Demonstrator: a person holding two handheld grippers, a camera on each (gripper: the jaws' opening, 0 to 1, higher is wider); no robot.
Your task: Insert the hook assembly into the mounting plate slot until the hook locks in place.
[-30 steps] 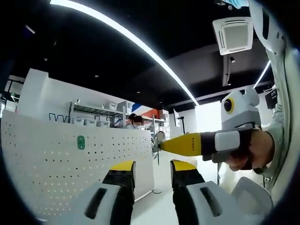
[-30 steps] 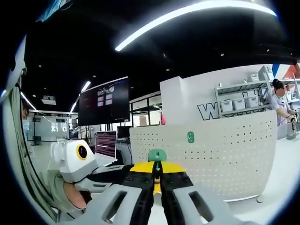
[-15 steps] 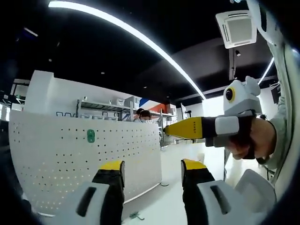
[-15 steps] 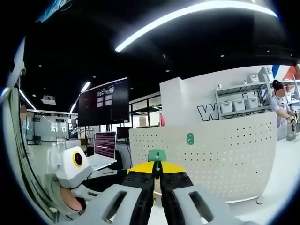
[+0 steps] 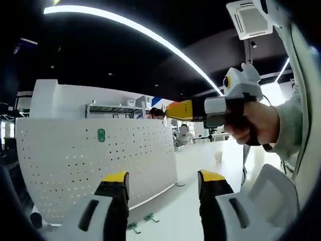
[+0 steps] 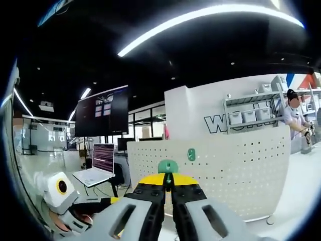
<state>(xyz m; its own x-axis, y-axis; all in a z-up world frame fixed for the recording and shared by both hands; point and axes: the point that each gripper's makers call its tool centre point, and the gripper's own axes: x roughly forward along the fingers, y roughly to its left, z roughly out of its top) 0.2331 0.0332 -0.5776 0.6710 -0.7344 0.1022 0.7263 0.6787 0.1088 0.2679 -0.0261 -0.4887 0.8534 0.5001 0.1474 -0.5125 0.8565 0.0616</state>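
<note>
The white perforated mounting plate (image 5: 75,165) stands upright on the left of the left gripper view, with one green hook (image 5: 101,134) seated in it. My left gripper (image 5: 163,178) is open with nothing between its yellow-tipped jaws. My right gripper (image 5: 169,110) enters from the right, held by a hand, its tip near the plate's upper right corner. In the right gripper view the right gripper (image 6: 168,179) is shut on a green hook assembly (image 6: 168,165), in front of the plate (image 6: 235,165) and its seated hook (image 6: 191,154). The left gripper (image 6: 60,188) sits low at the left.
Two loose green hooks (image 5: 149,217) lie on the white table below the plate. A laptop (image 6: 98,163) and a dark monitor (image 6: 103,110) stand to the left. Behind the plate are shelves with bins, and a person (image 6: 293,113) stands at the far right.
The right gripper has risen in the left gripper view, with its tip still near the plate's corner. In the right gripper view the left gripper has dropped lower left. The hook stays clamped.
</note>
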